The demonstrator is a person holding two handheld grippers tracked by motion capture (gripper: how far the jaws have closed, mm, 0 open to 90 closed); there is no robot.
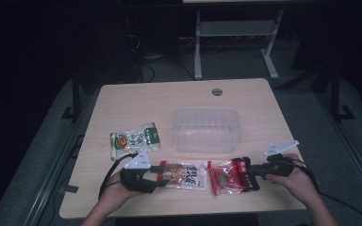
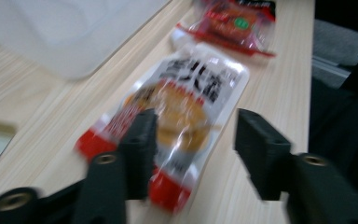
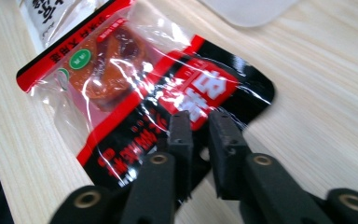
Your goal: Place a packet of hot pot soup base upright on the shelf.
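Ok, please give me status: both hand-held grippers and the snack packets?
Left hand-held gripper open, astride white-and-red packet. Right hand-held gripper narrowly open over red-and-black packet, grip not clear. Both packets flat on table. Nothing in the way.

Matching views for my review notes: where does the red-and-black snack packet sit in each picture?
High view: red-and-black snack packet at front right, at the right gripper.
Left gripper view: top centre, beyond the white-and-red packet.
Right gripper view: centre, under the jaws.
Shared landmark: clear plastic tub.
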